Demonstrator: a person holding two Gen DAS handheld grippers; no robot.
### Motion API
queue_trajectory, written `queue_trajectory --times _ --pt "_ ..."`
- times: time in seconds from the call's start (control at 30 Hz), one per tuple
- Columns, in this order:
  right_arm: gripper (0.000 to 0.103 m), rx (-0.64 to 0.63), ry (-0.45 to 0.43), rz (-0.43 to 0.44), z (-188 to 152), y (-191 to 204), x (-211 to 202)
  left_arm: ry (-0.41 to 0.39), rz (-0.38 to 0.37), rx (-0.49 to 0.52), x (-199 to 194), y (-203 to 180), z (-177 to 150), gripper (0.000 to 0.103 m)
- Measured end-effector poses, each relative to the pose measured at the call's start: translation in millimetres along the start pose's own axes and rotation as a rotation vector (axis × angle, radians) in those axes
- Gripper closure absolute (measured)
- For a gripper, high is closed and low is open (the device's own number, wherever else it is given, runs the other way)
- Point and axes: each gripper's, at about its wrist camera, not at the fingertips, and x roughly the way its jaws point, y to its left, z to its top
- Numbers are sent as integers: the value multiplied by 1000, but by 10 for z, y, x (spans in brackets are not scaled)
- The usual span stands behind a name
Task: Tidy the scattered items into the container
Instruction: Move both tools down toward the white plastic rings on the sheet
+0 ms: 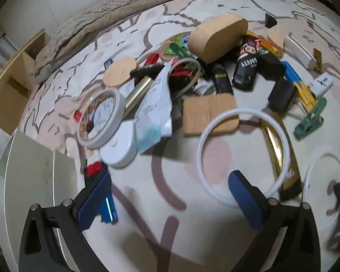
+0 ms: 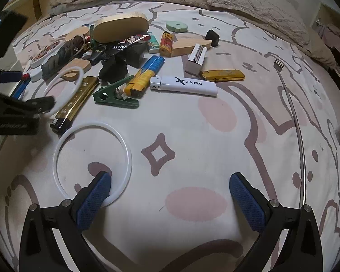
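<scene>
Below, lying flat on the bed (image 2: 192, 140) at lower left: thin white ring (image 2: 91, 123), probably light, stiff, slippery; pinching across its rim advisable. Both right claw (image 2: 171, 200) and left claw (image 1: 167, 200) hovering spread, holding nothing.

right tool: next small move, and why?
Probably ease the right tool left and down so its open jaws straddle the rim of the white ring, then close. Its left finger already overlaps that rim, the ring lies flat and apart from the pile, and both tools hold nothing. The left tool sits open over a second ring.
</scene>
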Motion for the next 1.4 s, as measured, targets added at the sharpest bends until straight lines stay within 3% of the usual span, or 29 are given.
queue_trajectory --times 0.17,0.43,0.67,0.77,0.83,0.9,1.0,1.1,1.4 --pt "0 -2 -1 -7 0 12 -8 30 -46 9 -71 56 -243 0" --pt "0 7 -6 -7 -15 11 -9 41 -49 120 -328 27 -741 0" --pt "0 7 -11 -5 -55 -1 -57 4 -63 124 -521 147 -1102 0" --pt "0 41 -65 43 -56 -13 -206 -153 -117 68 -755 242 -1128 0" --pt "0 68 -125 102 -32 14 -337 -203 -194 44 -871 251 -1120 0" --pt "0 41 -151 108 -4 131 -386 -202 -280 58 -922 184 -1113 0" --pt "0 -32 -126 121 -7 332 -316 -199 -325 123 -920 22 -1159 0" --pt "0 -107 -85 124 -53 502 -213 -175 -375 120 -837 -52 -1165 0" --pt "0 -79 -57 143 -100 519 -74 -109 -390 76 -475 -101 -1119 0"
